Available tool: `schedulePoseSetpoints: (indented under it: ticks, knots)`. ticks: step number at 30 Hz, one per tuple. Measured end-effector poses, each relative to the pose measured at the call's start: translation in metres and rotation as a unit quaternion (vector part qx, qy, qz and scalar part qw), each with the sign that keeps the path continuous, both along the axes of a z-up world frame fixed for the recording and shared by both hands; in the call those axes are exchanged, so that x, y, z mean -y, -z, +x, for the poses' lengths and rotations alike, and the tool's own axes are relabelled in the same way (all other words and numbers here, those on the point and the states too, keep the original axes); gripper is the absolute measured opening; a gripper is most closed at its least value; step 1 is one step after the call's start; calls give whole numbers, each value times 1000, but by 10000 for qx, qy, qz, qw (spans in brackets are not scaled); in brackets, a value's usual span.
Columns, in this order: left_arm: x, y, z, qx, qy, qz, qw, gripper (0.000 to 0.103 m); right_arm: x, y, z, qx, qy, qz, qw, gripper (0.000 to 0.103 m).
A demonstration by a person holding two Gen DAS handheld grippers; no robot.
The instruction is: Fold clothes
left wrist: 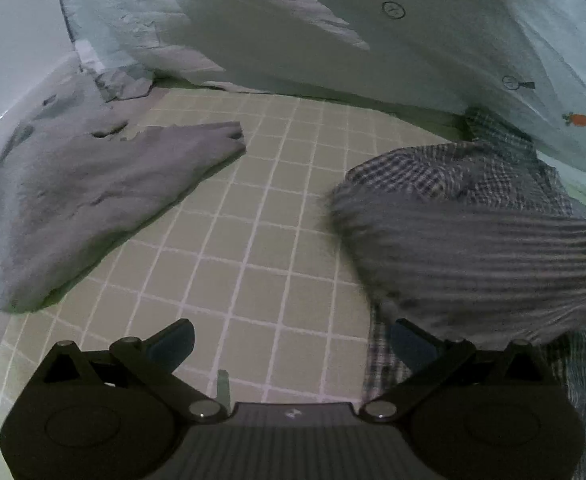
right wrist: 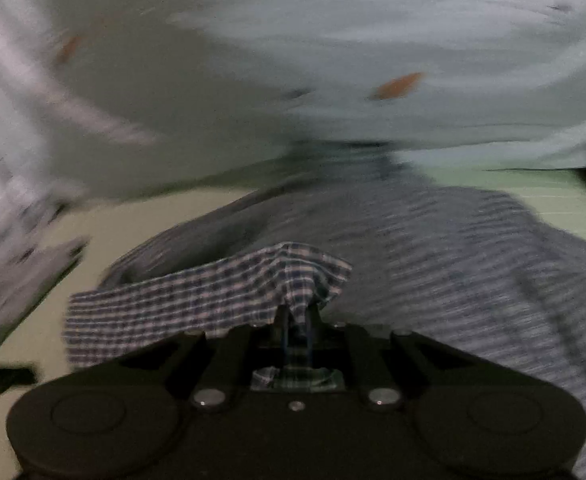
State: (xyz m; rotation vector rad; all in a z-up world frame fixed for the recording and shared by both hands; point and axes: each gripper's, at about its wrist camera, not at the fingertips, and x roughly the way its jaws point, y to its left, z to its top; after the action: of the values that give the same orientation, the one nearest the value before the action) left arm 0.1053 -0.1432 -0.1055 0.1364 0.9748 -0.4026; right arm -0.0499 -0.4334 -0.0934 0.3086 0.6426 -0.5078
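A blue-and-white checked garment (left wrist: 473,216) lies bunched at the right of the green grid mat (left wrist: 261,208), blurred by motion. My left gripper (left wrist: 293,344) hovers low over the mat, open, with nothing between its fingers; its right finger (left wrist: 409,340) is at the checked cloth's edge. In the right wrist view my right gripper (right wrist: 295,320) is shut on a fold of the checked garment (right wrist: 221,292), which drapes left over the fingers while the rest of it spreads behind and to the right.
A grey garment (left wrist: 85,200) lies spread on the mat's left side. A pale sheet with carrot prints (left wrist: 373,28) hangs along the back, also seen as the pale sheet (right wrist: 293,60) above the checked cloth. A white surface borders the left.
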Motion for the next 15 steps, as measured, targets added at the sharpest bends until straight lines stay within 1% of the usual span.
schedulePoseSetpoints:
  ticks: [4, 6, 9, 12, 15]
  knots:
    - [8, -2, -9, 11, -220, 135, 9997, 103, 74, 8, -27, -77, 767, -66, 9970, 8]
    - [12, -3, -15, 28, -385, 214, 9990, 103, 111, 12, -40, -117, 1149, -99, 9933, 8]
    - [14, -5, -24, 31, -601, 295, 9978, 103, 153, 24, -57, -216, 1567, -159, 9873, 8]
    - [15, -7, -33, 15, -782, 422, 9960, 103, 183, 35, -66, -315, 1801, -199, 9829, 8]
    - [12, -11, -42, 59, -903, 503, 9946, 103, 196, 47, -66, -459, 1893, -312, 9803, 8]
